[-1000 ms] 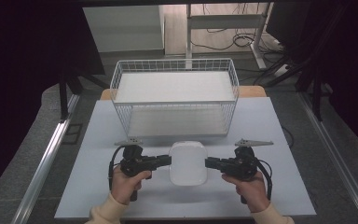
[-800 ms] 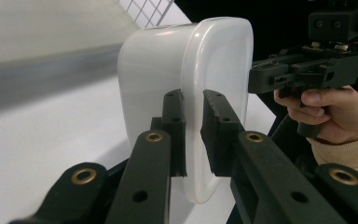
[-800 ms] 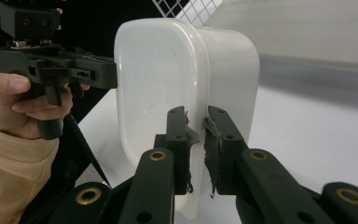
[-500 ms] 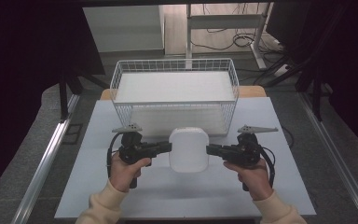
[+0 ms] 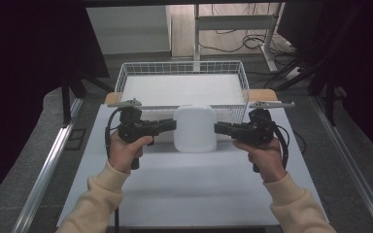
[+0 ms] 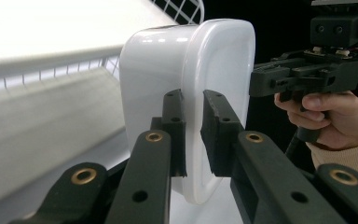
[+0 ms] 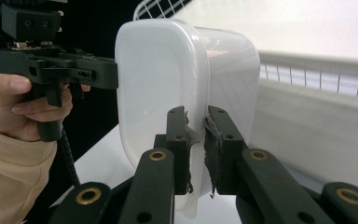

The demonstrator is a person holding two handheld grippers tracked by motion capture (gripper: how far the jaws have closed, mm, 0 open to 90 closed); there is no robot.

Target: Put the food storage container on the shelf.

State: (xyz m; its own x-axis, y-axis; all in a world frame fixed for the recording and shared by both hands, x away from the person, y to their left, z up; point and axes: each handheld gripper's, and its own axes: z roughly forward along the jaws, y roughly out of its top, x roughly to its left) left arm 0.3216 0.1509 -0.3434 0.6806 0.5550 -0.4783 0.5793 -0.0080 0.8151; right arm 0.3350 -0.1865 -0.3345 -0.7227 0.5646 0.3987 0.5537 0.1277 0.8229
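Note:
A white plastic tub with rounded corners hangs above the white table, held from both sides. My left gripper is shut on the rim of its left edge, and my right gripper is shut on the rim of its right edge. In the left gripper view the black pads pinch the tub's thin lip, with the other gripper beyond it. The right gripper view shows the same pinch on the tub, its pads worn and frayed. The tub is level with the front wall of the wire basket.
The white wire basket stands at the back of the white table, with a pale liner inside. Grey floor and metal rails run along both sides. Cables and a desk frame lie beyond the basket.
Both hands have lifted the tub off the table and carried it up and toward the basket. Both grips have stayed as they were.

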